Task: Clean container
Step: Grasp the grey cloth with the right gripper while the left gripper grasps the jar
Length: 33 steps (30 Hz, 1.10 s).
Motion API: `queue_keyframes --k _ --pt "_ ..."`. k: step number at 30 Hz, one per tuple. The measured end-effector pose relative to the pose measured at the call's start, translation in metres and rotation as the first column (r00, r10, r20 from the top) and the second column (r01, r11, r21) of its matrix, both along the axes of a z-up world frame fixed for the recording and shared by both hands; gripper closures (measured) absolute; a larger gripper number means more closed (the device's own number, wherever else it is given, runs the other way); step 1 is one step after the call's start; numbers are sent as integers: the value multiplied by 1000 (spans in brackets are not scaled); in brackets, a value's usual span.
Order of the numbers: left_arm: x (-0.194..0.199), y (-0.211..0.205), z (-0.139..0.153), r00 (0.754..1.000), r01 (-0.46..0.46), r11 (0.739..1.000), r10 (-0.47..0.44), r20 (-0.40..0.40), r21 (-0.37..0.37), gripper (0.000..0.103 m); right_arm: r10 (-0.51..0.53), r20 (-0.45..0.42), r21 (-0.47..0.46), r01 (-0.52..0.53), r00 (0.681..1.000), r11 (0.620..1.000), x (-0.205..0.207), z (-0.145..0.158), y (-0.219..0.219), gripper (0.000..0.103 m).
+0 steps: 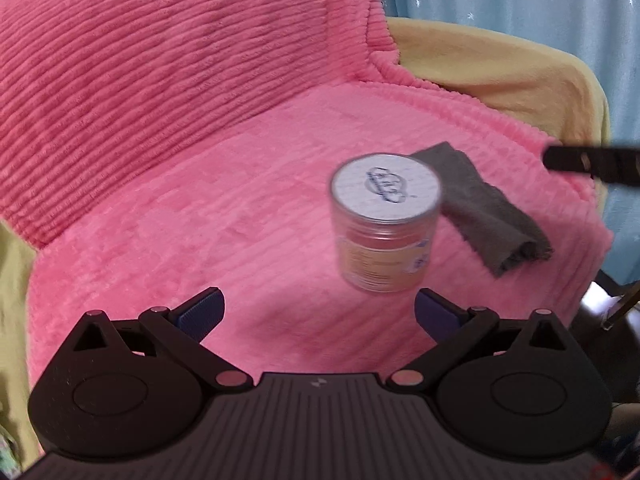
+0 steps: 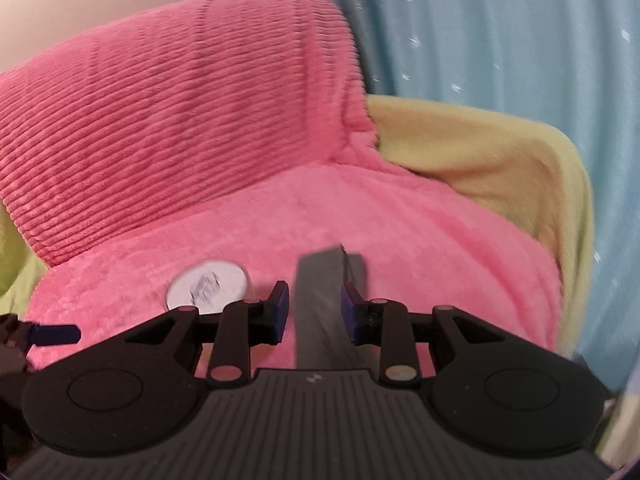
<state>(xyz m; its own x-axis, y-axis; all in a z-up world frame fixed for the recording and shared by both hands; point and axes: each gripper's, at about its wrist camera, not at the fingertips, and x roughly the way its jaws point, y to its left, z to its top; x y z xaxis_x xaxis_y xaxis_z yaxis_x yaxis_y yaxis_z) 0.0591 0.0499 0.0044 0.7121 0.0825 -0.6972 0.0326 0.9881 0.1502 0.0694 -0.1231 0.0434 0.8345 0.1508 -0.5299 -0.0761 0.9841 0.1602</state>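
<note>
A clear round container [image 1: 382, 226] with a white printed lid stands upright on a pink blanket. A folded grey cloth [image 1: 486, 208] lies just right of it. My left gripper [image 1: 318, 314] is open, its blue pads wide apart, a little short of the container. In the right wrist view the grey cloth [image 2: 320, 308] lies between and beneath my right gripper [image 2: 314, 312], whose jaws are open and stand apart from the cloth on both sides. The container's lid [image 2: 208, 286] shows just left of the right gripper's left finger.
The pink ribbed blanket [image 1: 160, 120] covers a seat and its backrest. A yellow cover [image 1: 500, 72] shows on the armrest at right. Blue curtains [image 1: 540, 12] hang behind. The other gripper's dark tip [image 1: 588, 162] enters at the right edge of the left wrist view.
</note>
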Motion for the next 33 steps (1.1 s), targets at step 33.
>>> queue_keyframes --k 33 --pt "56 8 -34 978 200 978 -203 -46 -64 1 166 -226 -202 -213 960 956 83 -87 27 79"
